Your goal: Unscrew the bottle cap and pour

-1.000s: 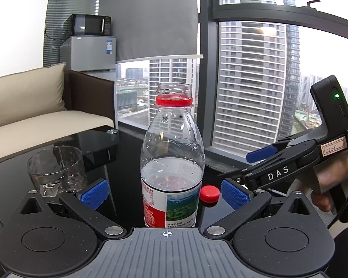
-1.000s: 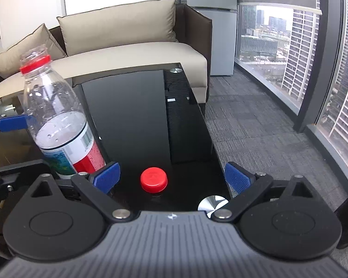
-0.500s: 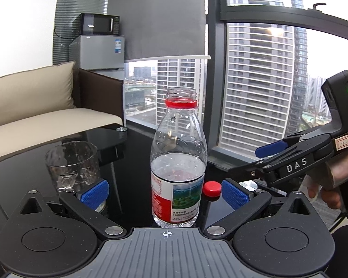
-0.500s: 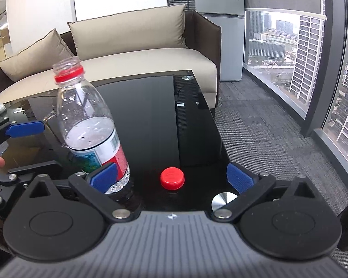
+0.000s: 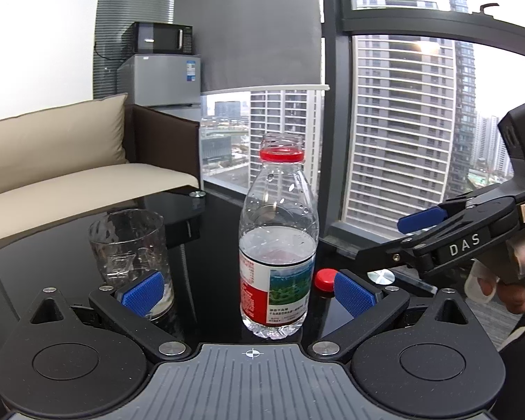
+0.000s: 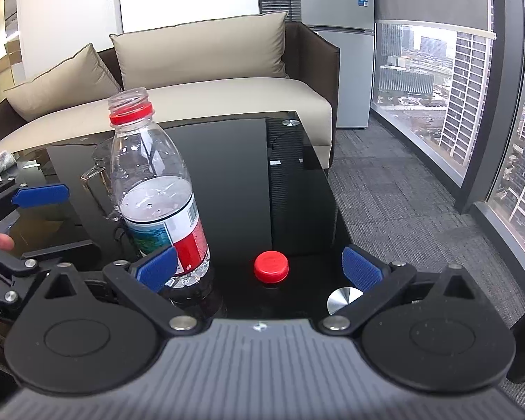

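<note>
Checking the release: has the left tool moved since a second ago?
Yes. The left tool has backed away from the standing clear plastic water bottle, whose base now shows.

1 bottle (image 5: 277,245) (no lid on), 1 red cap (image 6: 271,266), 1 glass (image 5: 129,245), 2 grippers (image 5: 248,290) (image 6: 259,267), 1 sofa (image 6: 206,80) w/ 2 cushions, 1 fridge (image 5: 159,80), 1 microwave (image 5: 162,37)

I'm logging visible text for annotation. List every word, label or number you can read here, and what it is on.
"DAS": white letters on the right gripper body, left wrist view.
Bottle label: small print, too blurred to read.
Fridge sticker: too small to read.
Tag on the right gripper's handle: illegible.
Partial white letters on the left gripper, right wrist view: cut off, unreadable.
</note>
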Tool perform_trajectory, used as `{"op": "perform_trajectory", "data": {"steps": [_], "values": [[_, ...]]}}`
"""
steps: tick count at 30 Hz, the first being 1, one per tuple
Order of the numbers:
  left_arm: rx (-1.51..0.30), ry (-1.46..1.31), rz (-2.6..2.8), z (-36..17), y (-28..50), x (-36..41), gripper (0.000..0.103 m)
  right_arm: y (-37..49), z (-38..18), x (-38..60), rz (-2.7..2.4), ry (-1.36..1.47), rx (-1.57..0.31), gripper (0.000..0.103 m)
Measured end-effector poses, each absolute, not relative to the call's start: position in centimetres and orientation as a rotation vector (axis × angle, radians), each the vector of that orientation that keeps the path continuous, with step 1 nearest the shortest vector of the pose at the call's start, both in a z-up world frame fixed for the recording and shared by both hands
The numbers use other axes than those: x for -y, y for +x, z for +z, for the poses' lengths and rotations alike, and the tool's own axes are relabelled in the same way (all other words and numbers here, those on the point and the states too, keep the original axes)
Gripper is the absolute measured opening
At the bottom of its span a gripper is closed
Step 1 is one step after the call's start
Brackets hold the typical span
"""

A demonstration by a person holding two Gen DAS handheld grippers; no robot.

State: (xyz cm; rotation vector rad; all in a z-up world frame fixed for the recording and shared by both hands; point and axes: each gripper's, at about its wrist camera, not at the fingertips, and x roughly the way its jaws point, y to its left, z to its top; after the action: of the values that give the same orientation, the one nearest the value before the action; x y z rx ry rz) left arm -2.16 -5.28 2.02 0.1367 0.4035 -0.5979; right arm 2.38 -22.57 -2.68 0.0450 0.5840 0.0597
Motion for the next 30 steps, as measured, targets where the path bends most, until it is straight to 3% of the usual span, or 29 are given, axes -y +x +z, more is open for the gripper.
{"op": "perform_trajectory", "data": {"steps": [30], "values": [[-0.418, 0.122, -0.542, 2.4, -2.9, 4.4, 0.102, 0.8, -1.7, 20.5, 0.098, 0.058, -0.592, 0.102]]}}
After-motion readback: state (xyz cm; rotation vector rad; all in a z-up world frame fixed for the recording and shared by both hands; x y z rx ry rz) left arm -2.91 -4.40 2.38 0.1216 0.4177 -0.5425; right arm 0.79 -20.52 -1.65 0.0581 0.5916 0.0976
